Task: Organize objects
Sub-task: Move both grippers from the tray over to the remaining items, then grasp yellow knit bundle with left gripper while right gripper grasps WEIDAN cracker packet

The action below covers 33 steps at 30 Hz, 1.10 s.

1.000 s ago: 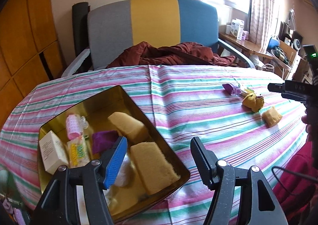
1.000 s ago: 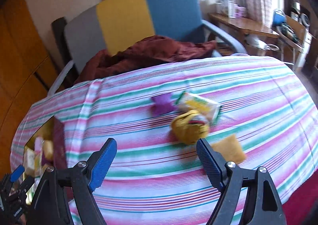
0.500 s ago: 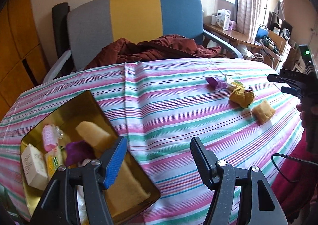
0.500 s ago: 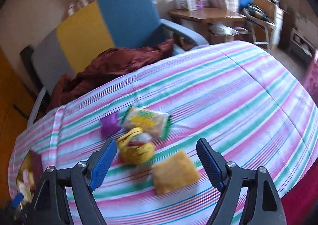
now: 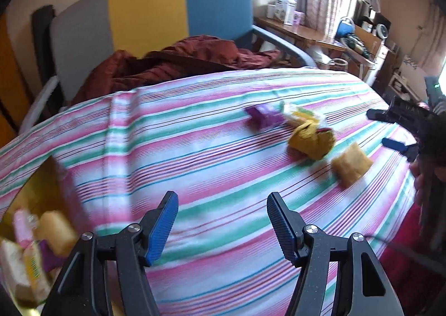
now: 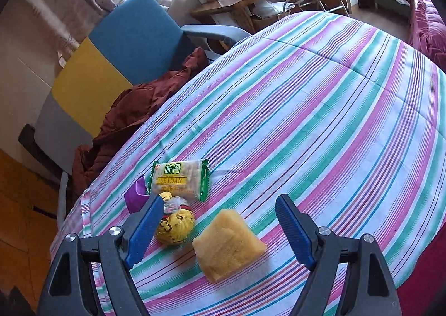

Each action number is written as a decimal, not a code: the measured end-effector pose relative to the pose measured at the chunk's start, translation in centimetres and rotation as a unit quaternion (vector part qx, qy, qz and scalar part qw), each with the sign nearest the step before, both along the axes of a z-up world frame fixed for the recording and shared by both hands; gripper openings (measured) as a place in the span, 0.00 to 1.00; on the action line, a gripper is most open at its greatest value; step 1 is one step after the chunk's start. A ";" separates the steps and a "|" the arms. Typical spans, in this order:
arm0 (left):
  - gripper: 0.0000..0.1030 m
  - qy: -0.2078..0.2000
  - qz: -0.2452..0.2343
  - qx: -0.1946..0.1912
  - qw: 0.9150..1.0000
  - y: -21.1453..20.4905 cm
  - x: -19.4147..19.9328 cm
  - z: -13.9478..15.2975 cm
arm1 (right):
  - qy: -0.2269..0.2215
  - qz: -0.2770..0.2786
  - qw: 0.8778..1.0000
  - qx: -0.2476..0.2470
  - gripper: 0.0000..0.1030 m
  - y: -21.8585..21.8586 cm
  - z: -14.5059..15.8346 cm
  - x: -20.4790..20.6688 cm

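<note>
1. The right tool (image 6: 220,228) is held with its jaws standing wide apart and nothing gripped; it is tilted steeply down over the striped desk (image 6: 320,109).
2. The yellow sponge block (image 6: 227,243) is seen lying flat on the cloth in the gap between the jaws, closer to the right-hand pad, and is touched by neither. This framing suggests that the block is being lined up as the next thing to be picked.
3. Just beside the left-hand pad, partly hidden behind it, a yellow patterned pouch (image 6: 175,228) is found; beyond it lie a green-edged cracker packet (image 6: 178,179) and a small purple wrapper (image 6: 135,196). The four things are clustered closely, so a clean closing on the block alone is judged to need care on the pouch side.
4. The left tool (image 5: 221,221) is likewise kept about half open and empty, with only bare cloth between its jaws.
5. Low to the left of the left tool, the gold tray (image 5: 41,176) is visible at the frame edge, blurred, already holding several sorted things. It is taken to be the collecting place, which would explain why the loose things ahead remain to be carried over.
6. Far to the right of the left tool, the right tool is seen poised over the same cluster.
</note>
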State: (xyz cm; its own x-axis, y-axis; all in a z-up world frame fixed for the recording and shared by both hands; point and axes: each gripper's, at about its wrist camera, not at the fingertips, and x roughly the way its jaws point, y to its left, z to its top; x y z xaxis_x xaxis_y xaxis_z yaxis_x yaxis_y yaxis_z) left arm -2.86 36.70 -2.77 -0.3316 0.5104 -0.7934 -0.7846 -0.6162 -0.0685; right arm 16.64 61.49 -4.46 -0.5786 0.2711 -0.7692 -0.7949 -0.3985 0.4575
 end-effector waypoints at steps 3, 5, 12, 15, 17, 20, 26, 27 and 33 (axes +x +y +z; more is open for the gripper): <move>0.65 -0.007 -0.026 0.009 1.000 2.8 0.1 0.0 | 0.003 0.009 1.000 -0.007 0.81 -0.1 -0.2 -0.3; 0.65 -0.013 -0.044 0.013 0.999 4.7 0.3 -0.1 | 0.004 0.016 1.000 -0.013 0.81 -0.1 -0.5 -0.6; 0.69 -0.049 -0.090 0.020 0.995 10.3 0.8 -1.1 | 0.008 0.018 0.999 -0.045 0.81 0.4 -1.4 -0.5; 0.73 -0.057 -0.102 0.020 0.993 12.2 1.0 -1.7 | 0.015 0.018 0.998 -0.062 0.81 0.6 -1.9 -0.5; 0.75 -0.068 -0.104 0.020 0.992 13.4 0.9 -2.0 | 0.017 0.020 0.997 -0.068 0.81 0.7 -2.1 -0.5; 0.75 -0.077 -0.100 0.021 0.992 14.8 0.6 -2.5 | 0.022 0.019 0.997 -0.073 0.81 0.7 -2.1 -0.4; 0.76 -0.076 -0.097 0.009 0.992 18.1 0.4 -4.2 | 0.028 0.007 0.997 -0.078 0.81 1.0 -2.3 0.1; 0.76 -0.083 -0.096 0.006 0.992 18.6 0.2 -4.8 | 0.027 0.007 0.997 -0.077 0.82 1.1 -2.3 0.1; 0.49 -0.110 -0.102 0.032 0.988 17.7 -0.1 -6.0 | 0.017 0.018 0.997 -0.080 0.82 1.0 -2.7 -0.4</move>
State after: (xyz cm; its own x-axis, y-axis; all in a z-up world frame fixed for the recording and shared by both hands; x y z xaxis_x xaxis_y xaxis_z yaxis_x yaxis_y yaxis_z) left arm -2.98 54.44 -8.80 -0.0389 0.6004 -0.7987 -0.8538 -0.4353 -0.2856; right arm 16.20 62.52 -7.15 -0.6125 0.1258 -0.7804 -0.7644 -0.3460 0.5441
